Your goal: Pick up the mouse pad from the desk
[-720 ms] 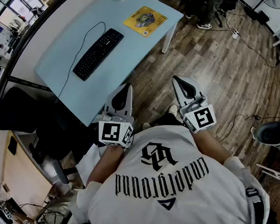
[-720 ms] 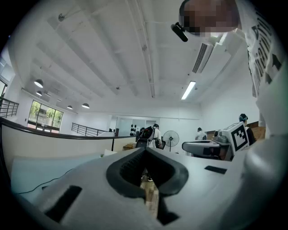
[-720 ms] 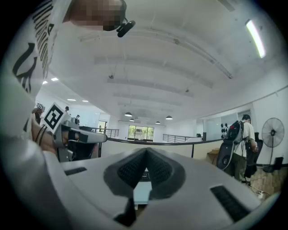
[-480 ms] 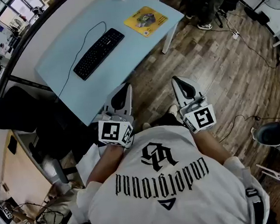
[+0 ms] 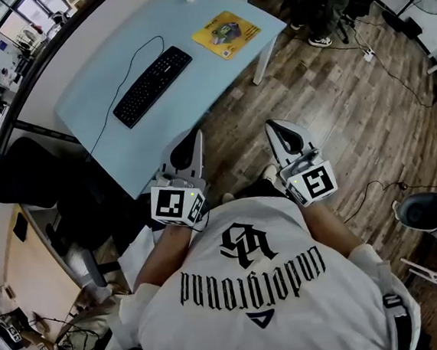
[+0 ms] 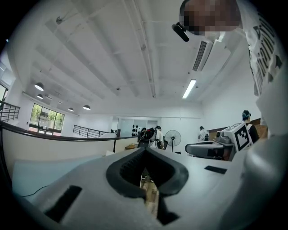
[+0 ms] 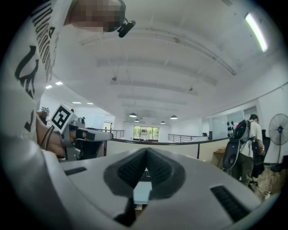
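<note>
Touching tip-to-tip, empty jaws, left gripper (image 5: 196, 137), right gripper (image 5: 274, 126)

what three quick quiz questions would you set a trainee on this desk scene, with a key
1. Fill in: the mouse pad on the desk is mainly ____ in colour.
2. True or false: the left tool and the right tool are both shut and hold nothing.
3. Which desk item has a cable trailing from it? A the mouse pad, B the keyboard, C neither.

Key: 1 yellow; 2 true; 3 B.
</note>
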`<state>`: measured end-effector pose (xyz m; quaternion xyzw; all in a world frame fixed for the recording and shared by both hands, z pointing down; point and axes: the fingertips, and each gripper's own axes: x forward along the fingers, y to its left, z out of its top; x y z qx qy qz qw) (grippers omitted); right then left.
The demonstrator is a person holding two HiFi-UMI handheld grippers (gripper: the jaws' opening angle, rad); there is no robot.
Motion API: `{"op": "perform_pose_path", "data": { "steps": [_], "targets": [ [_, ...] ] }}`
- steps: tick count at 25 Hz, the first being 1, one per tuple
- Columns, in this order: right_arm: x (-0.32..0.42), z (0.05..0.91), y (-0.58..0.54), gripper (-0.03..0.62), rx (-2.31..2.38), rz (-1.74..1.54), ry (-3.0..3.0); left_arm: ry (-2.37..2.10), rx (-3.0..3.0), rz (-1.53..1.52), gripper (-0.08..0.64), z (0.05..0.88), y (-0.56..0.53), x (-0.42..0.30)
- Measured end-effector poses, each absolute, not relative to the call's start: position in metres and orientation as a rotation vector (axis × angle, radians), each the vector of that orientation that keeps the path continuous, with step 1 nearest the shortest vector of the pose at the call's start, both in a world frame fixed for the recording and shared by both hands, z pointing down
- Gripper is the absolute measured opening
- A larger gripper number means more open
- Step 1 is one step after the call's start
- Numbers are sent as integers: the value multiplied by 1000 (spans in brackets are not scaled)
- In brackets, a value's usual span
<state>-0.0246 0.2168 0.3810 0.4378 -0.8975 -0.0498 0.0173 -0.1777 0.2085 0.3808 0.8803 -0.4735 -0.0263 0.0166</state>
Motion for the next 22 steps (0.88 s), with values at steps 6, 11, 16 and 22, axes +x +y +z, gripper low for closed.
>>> {"op": "perform_pose_path", "data": {
  "steps": [6, 11, 16, 22],
  "targets": [
    [-5, 379, 201, 6, 1350, -142, -2819, -1480, 2737, -55, 8, 383, 194, -159],
    [18, 381, 182, 185, 1348, -106, -2833, -1501, 2727, -46, 8, 386, 180, -139],
    [44, 380, 162, 268, 1279, -117, -2865, -1501, 2721, -19, 8, 387, 156, -104],
    [96, 391, 126, 320, 1248, -64, -2876, -1488, 2722, -1, 8, 394, 118, -46]
  ]
}}
